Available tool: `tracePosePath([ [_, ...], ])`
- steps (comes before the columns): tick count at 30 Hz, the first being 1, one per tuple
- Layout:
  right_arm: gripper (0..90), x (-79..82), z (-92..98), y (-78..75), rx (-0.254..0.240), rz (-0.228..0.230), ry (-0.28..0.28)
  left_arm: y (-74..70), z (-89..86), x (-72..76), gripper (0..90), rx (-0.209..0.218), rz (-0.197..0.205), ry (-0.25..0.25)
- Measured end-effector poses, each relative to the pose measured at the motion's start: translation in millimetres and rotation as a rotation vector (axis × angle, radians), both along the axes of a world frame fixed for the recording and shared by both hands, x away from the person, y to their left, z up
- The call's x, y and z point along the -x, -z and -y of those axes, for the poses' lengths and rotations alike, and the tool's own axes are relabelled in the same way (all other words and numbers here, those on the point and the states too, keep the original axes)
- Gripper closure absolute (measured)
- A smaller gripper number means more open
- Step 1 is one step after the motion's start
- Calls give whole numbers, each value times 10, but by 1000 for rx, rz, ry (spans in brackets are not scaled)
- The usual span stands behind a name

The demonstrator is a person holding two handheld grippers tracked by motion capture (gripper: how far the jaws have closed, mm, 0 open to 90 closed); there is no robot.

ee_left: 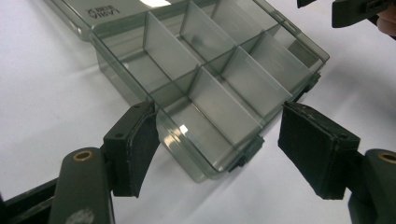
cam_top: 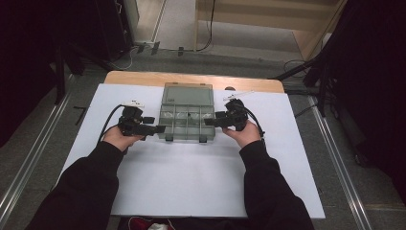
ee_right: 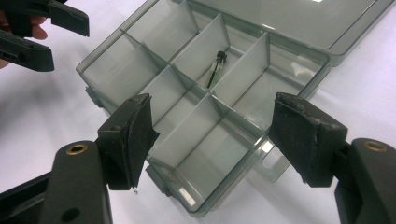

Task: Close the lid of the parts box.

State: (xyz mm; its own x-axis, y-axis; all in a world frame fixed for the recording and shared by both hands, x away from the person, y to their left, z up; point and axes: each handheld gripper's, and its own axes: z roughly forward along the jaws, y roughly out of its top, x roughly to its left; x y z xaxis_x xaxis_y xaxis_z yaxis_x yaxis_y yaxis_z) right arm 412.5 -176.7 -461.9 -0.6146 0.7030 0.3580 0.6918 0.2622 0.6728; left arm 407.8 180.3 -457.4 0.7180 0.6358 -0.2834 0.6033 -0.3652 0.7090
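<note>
Flanking an open compartment box, both grippers sit at its two front corners on the white table sheet. The box is smoky clear plastic, divided into small cells, with its lid laid back flat behind it, toward the far edge of the table.

Step in hand, as I read it: handling the box itself, lining up on it from either side. Nothing is gripped yet.

Left gripper: jaws wide, nothing held. The near corner of the box lies between them, with one front latch tab in the gap; the left pad sits just beside the box wall, and I cannot tell whether it touches.

Right gripper: jaws wide, holding nothing, straddling the opposite front corner from above. The pads stand off the walls.

One small dark part, perhaps a screw or pin, lies in a middle cell.

Next move, likely: either closing on the box walls to steady or shift it, or swinging the lid forward. Thin, slick walls call for a square, gentle pinch.
</note>
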Motion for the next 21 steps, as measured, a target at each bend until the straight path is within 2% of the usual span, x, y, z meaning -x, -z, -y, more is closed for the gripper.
tracePosePath([
  [8,318,-122,17,-3,2,5,31,-29,71,-183,283,1,8,-14],
  [11,312,-170,18,-4,1,11,48,-52,91,-246,283,-14,8,-26],
  [16,310,-237,25,-32,-8,0,54,-91,121,-362,283,19,-3,-46],
  [18,311,-279,25,-48,-10,-1,59,-102,142,-412,283,8,6,-62],
  [21,316,-330,20,-72,-1,4,72,-123,168,-476,284,16,-5,-66],
])
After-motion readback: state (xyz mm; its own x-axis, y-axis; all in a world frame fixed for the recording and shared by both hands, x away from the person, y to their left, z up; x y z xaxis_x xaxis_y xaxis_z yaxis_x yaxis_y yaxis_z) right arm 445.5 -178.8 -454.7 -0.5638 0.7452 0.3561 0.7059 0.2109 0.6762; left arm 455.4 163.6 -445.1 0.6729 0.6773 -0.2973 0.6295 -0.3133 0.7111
